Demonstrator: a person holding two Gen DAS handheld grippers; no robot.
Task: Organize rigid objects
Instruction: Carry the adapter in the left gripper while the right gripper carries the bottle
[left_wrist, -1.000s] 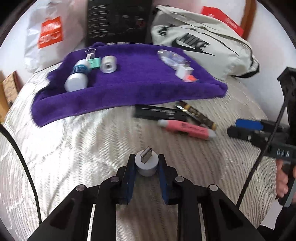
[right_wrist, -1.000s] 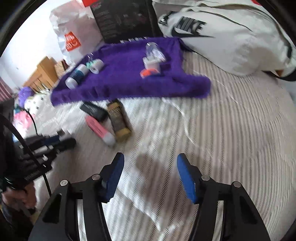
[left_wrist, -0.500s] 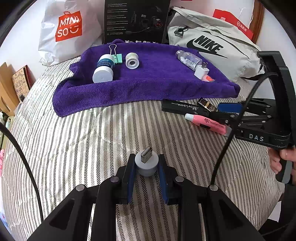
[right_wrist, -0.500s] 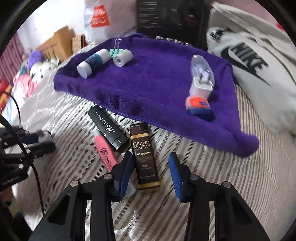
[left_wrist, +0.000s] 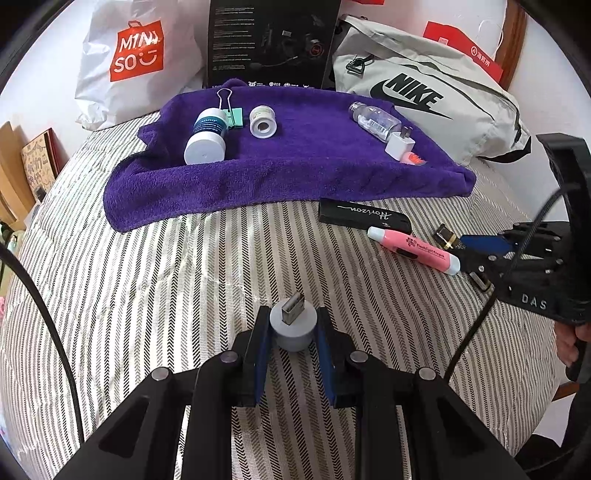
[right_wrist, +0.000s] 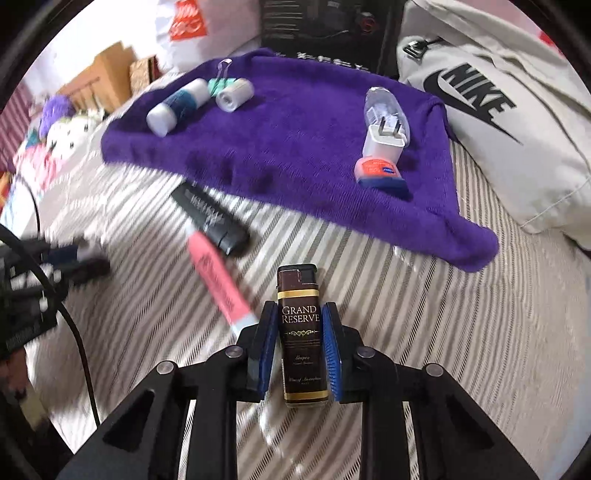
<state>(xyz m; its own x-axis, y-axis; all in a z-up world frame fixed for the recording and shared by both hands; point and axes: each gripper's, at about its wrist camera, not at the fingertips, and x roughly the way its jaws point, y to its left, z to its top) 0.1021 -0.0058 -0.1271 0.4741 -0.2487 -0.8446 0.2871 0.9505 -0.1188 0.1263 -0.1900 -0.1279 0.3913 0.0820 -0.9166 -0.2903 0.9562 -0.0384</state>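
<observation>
Six small things on the purple towel (left_wrist: 288, 166): one white-capped tube (left_wrist: 207, 136), one mint binder clip (left_wrist: 231, 112), one white tape roll (left_wrist: 263, 121), one clear bottle (left_wrist: 373, 117), one white plug adapter (left_wrist: 399, 143), one orange-and-blue tin (right_wrist: 380, 171) at the towel's near right corner. Off the towel, just beyond its front edge on the bed (left_wrist: 166, 288): one black case (left_wrist: 364, 218) with script lettering, one pink highlighter (left_wrist: 415, 251) beside it, one brown "Grand Reserve" lighter (right_wrist: 302, 332). One grey USB adapter (left_wrist: 293, 325), plug end up, held between the pads of the left gripper (left_wrist: 291, 332), well short of the towel. Right gripper (right_wrist: 301, 347) narrow and closing, the lighter between its pads — blue pads at or nearly at the lighter's sides; contact not certain. Surface is a bed with a black-and-white striped cover. Behind the towel: one white Miniso bag (left_wrist: 136, 59), one black box (left_wrist: 273, 40), one pale Nike bag (left_wrist: 424, 96), one red packet (left_wrist: 461, 50). Left wrist view shows the right gripper's body and a hand on it at far right, the lighter mostly hidden there. Right wrist view alone shows the lighter's label, wooden furniture (right_wrist: 99, 81) and soft toys (right_wrist: 59, 125) left of the towel — blurred.
</observation>
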